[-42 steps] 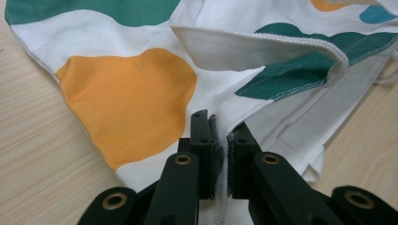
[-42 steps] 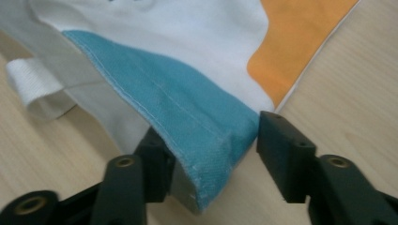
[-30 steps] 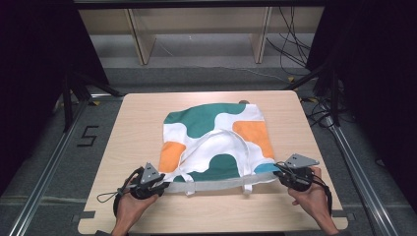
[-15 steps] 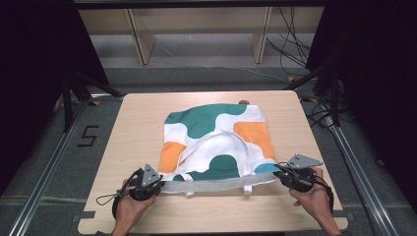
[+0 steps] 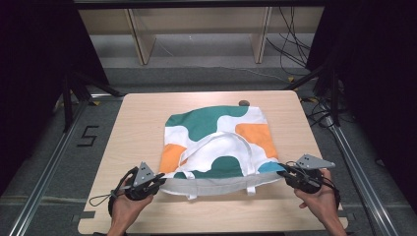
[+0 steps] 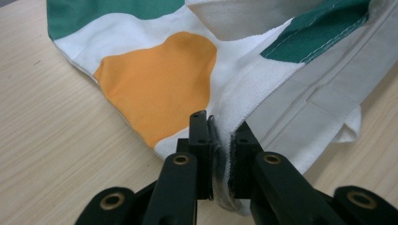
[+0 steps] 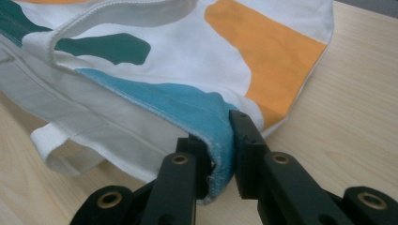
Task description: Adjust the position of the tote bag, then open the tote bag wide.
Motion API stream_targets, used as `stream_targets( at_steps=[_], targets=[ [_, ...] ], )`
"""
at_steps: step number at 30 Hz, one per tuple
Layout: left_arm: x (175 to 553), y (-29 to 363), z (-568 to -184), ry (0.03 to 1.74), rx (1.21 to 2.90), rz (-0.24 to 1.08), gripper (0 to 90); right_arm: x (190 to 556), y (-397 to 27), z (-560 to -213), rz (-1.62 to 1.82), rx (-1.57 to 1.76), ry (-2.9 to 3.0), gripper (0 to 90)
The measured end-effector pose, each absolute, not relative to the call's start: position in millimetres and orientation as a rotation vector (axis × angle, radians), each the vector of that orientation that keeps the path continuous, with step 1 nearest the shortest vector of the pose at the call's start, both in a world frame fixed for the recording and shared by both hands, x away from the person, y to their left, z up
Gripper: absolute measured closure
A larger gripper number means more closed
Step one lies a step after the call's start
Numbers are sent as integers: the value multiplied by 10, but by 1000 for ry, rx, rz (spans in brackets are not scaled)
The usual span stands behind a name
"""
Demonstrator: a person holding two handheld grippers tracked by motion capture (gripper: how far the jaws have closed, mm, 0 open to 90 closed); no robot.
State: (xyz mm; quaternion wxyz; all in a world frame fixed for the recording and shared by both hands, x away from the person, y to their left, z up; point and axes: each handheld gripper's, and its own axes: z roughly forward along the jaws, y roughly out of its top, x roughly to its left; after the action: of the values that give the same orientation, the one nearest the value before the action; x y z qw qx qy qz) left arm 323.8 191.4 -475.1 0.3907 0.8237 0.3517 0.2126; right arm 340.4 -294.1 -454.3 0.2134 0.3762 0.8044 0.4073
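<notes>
"5" (image 5: 87, 136) – on floor (image 5: 59, 162)

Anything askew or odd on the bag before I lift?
Nothing damaged or spilled. The tote bag lies flat on the table, both tongs clamped on its near corners. One handle is flopped back over the print, and the near hem is turned up, showing pale lining.

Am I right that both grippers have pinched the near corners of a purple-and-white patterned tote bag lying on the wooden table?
Not quite: the tote bag is green, orange and white with a blue patch, not purple, as the high view shows. The left gripper and right gripper do pinch its near corners on the wooden table.
</notes>
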Motion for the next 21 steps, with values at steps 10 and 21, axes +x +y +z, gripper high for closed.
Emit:
stream_targets(
  at_steps=[10, 21],
  targets=[
    [3250, 1964, -4679, 866, 2070, 547, 833, 3396, -2936, -4488, 1175, 1054, 2224, 808],
    [3264, 1979, -4560, 870, 1975, 511, 843, 3395, -2965, -4417, 1223, 1054, 2201, 810]
  ],
)
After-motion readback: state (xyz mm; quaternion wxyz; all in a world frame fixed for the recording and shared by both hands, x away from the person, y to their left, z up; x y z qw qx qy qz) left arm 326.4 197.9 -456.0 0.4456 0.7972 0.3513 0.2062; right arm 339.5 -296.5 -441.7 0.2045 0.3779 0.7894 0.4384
